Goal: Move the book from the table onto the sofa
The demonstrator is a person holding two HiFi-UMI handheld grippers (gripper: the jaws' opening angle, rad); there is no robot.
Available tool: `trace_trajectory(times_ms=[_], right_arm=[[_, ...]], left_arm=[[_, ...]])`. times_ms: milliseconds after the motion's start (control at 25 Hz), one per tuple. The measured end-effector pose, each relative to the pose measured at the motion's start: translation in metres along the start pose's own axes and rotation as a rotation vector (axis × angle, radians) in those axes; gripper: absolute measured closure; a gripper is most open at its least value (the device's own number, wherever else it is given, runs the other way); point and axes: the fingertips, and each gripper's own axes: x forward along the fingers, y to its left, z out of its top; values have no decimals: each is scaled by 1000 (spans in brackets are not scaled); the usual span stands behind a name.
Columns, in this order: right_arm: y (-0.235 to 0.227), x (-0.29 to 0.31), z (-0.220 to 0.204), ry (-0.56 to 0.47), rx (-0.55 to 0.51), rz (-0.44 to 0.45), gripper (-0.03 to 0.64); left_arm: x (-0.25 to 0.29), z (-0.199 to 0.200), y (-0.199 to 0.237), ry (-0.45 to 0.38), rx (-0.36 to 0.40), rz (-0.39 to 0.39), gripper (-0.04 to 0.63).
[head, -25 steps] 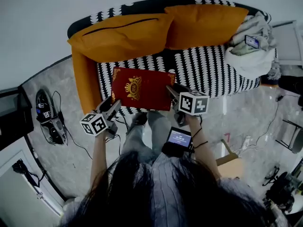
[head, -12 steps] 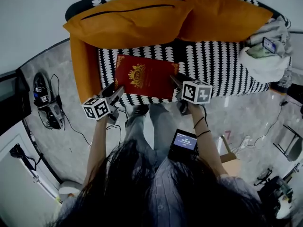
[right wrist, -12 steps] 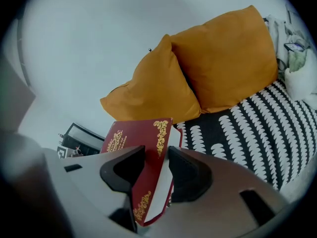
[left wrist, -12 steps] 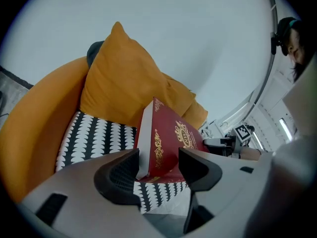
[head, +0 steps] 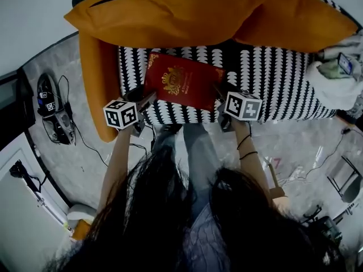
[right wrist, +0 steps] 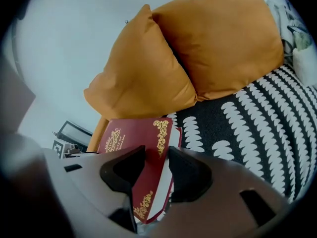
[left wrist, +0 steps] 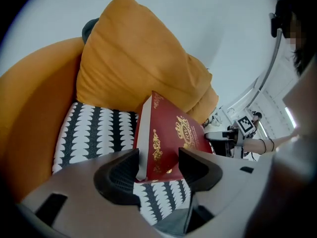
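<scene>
Over the front of the sofa (head: pixel 272 78) seat, black with rows of white marks, I held the red book (head: pixel 184 82) between both grippers. On the left gripper (left wrist: pixel 158 165) the fingers were clamped on the book's near left corner, one finger on the gold-printed cover and the other behind the white page edge. On the right gripper (right wrist: pixel 157 165) the fingers were clamped on the book's right edge, one on the cover just beside a gold corner ornament and the other on the face beneath. In the head view the book faced cover up, gold crest showing, with its far edge toward the two orange cushions (head: pixel 164 10) leaning along the backrest. I could not tell whether its underside touched the seat. An orange armrest (head: pixel 93 78) stood just left of the book. Each gripper's marker cube (head: pixel 122 113) faced upward on the near side of the book. A pale bundle of cloth (head: pixel 334 86) sat at the sofa's right end, well apart from the book. A black device with cables (head: pixel 54 115) lay on the grey floor (head: pixel 74 55) left of the armrest.
</scene>
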Motion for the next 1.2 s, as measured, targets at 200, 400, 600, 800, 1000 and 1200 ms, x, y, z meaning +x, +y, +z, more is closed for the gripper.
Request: trace_trajectory(times_ms=[200,400,600,800,1000,1200], right_arm=[[-25,34,-1,-56,-25,-59,454],[-30,48,-15,-51,-51,-106,454],[-19,46,-26,-33,-46,-97,454],[2,37,-27,-53,-42,-68,454],[29,17,-28,-97,-40,-37,454],[57,-21,-34,-132,-60,-18,460]], left_arm=[[31,-14,22,61,21,36,337],[33,-18,26,51,-33,60,336],[14,-14,24,24,-28,48,336],[1,-8,13,12,7,18,336],[-9,0,-11,-17,87,-19,337],[-27,-2,-47,-13,133,-73,337]])
